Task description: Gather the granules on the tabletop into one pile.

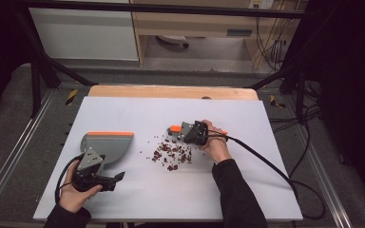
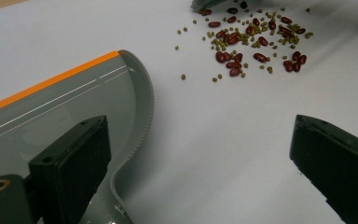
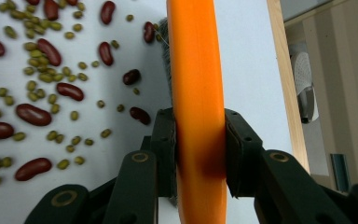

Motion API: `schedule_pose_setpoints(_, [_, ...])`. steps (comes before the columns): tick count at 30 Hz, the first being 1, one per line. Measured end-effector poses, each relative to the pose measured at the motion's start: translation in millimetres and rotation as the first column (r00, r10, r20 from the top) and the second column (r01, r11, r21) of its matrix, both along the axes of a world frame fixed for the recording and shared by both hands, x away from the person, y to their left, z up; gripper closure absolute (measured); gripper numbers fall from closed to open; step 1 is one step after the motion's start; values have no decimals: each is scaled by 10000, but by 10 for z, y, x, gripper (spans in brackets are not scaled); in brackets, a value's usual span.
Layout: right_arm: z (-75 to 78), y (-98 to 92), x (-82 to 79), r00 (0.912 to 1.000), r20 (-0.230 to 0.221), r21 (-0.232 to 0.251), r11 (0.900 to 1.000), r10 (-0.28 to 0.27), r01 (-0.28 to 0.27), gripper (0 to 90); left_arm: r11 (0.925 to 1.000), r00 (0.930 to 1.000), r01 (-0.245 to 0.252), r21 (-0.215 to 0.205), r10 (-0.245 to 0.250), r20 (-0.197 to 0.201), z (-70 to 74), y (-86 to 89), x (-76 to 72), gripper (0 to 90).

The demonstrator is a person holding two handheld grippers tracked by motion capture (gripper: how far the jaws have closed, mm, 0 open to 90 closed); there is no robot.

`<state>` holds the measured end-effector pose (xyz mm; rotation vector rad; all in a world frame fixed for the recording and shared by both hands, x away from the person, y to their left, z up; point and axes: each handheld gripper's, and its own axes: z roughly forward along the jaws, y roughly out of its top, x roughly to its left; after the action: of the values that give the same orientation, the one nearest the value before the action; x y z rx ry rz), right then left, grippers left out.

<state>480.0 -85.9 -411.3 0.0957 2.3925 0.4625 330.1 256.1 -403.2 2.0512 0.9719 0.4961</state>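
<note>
A grey dustpan with an orange front edge lies on the white table at the left. My left gripper rests just in front of the dustpan, held in a hand. Its jaws stand wide open over bare table, and the left one overlaps the dustpan. Red beans and small green beans are scattered mid-table. My right gripper is shut on the orange brush handle, pads pressing both its sides. The brush lies just behind the beans.
A wooden strip runs along the table's far edge. A black cable trails from the right gripper across the table's right side. Dark frame bars and more cables stand beyond the table.
</note>
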Motion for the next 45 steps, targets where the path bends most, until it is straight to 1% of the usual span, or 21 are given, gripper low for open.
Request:
schedule_pose_setpoints(5, [16, 36, -109, 9997, -51, 38, 9997, 239, -239, 687, 10000, 10000, 21, 10, -21, -7, -4, -7, -3, 51])
schedule_pose_setpoints(14, [18, 62, -272, 9994, -48, -67, 9994, 354, -354, 687, 10000, 10000, 36, 41, -36, -3, -4, -11, -6, 51])
schedule_pose_setpoints(17, [30, 68, -309, 9988, -48, -136, 9987, 487, -487, 688, 10000, 10000, 44, 37, -44, -16, -7, -13, -6, 51])
schedule_pose_setpoints(19, [48, 67, -320, 9988, 38, -132, 9988, 480, -479, 688, 10000, 10000, 39, 23, -39, -30, -8, -14, -6, 51])
schedule_pose_setpoints(22, [99, 68, -311, 9987, 263, 37, 9990, 445, -446, 688, 10000, 10000, 33, 13, -33, -32, -9, -14, -3, 51])
schedule_pose_setpoints(24, [130, 78, -276, 9985, 374, 237, 9989, 389, -398, 689, 10000, 10000, 30, 26, -30, -50, -12, -16, 1, 51])
schedule_pose_setpoints(25, [133, 92, -247, 9984, 411, 244, 9989, 387, -397, 689, 10000, 10000, 39, 27, -39, -54, -13, -17, 1, 51])
schedule_pose_setpoints(26, [130, 113, -218, 9983, 469, 131, 9993, 346, -353, 688, 10000, 10000, 45, 30, -44, -54, -13, -17, 1, 51])
schedule_pose_setpoints(27, [114, 139, -184, 9981, 535, 132, 9994, 317, -324, 688, 10000, 10000, 37, 25, -37, -48, -13, -16, 0, 51])
schedule_pose_setpoints(31, [36, 235, -52, 9978, 558, -52, 9994, 351, -348, 688, 10000, 10000, 35, -19, -35, -21, -10, -10, -2, 52])
schedule_pose_setpoints(33, [-5, 267, -18, 9974, 533, -215, 9986, 492, -481, 688, 10000, 10000, 55, -8, -55, -30, -12, -8, -2, 52])
schedule_pose_setpoints(34, [-14, 278, -21, 9970, 475, -197, 9980, 608, -599, 688, 10000, 10000, 52, -10, -52, -25, -12, -4, 0, 52])
schedule_pose_setpoints(39, [-19, 286, -98, 9936, 431, -576, 9931, 1047, -1022, 687, 10000, 10000, 41, -24, -41, -2, -10, -3, -3, 52])
schedule_pose_setpoints(45, [1, 266, -245, 9894, 382, -838, 9871, 1402, -1367, 688, 10000, 10000, 22, 2, -22, -24, -11, -4, -1, 52])
